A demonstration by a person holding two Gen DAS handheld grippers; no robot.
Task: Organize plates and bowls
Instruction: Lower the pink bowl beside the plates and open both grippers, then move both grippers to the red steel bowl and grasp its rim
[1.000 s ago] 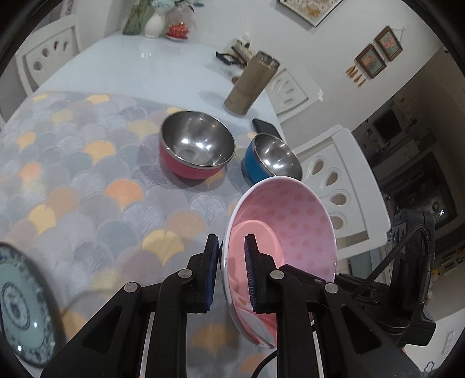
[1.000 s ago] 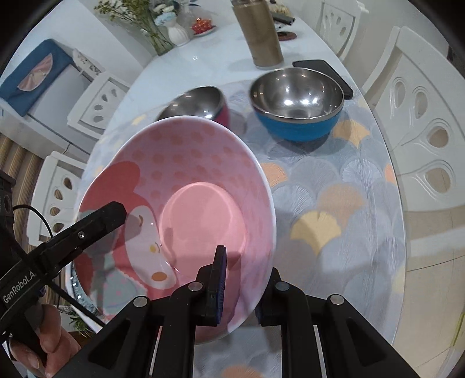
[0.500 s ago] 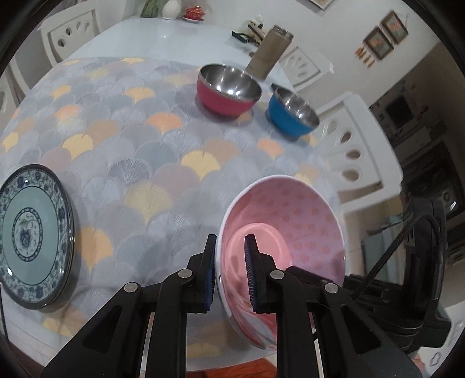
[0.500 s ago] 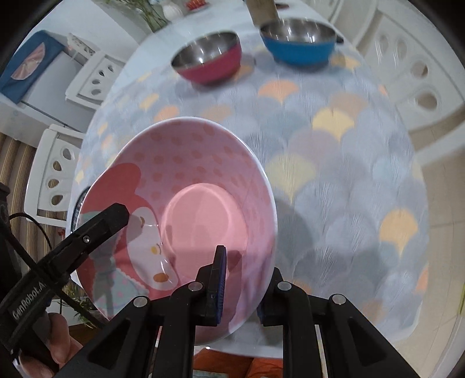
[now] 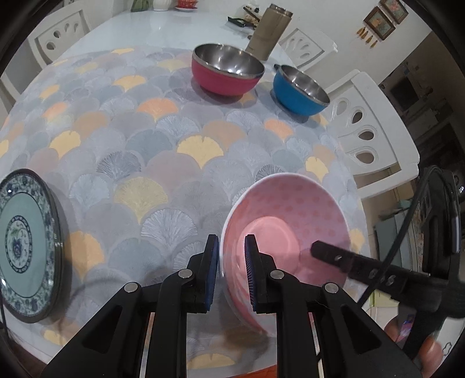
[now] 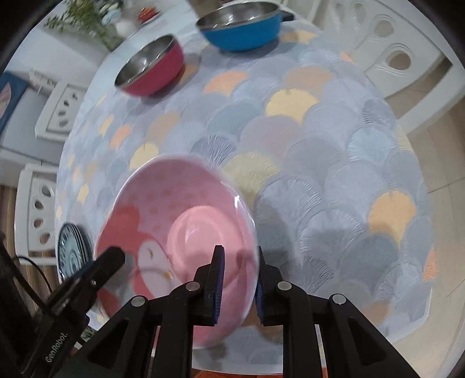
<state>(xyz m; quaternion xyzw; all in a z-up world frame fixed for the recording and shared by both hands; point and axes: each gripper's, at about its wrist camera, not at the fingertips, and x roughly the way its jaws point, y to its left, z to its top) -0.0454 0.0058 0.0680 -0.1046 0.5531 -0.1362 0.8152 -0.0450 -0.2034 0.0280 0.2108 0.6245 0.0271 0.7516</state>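
Observation:
A pink dotted bowl (image 5: 293,221) with a cartoon face inside (image 6: 162,226) is held between both grippers, low over the near edge of the table. My left gripper (image 5: 231,256) is shut on its left rim. My right gripper (image 6: 239,267) is shut on its right rim. A red steel bowl (image 5: 226,72) and a blue steel bowl (image 5: 299,90) stand at the far side of the table. A blue-patterned plate (image 5: 26,247) lies at the near left; it also shows in the right wrist view (image 6: 69,253).
The round table has a fan-patterned cloth (image 5: 151,139). A tan tumbler (image 5: 268,27) and a dark phone stand behind the steel bowls. White chairs (image 5: 375,136) surround the table. A vase and small items stand at the far edge.
Both grippers have carried the pink bowl back toward the near edge of the table and lowered it. The steel bowls now lie farther off. Both grips are unchanged.

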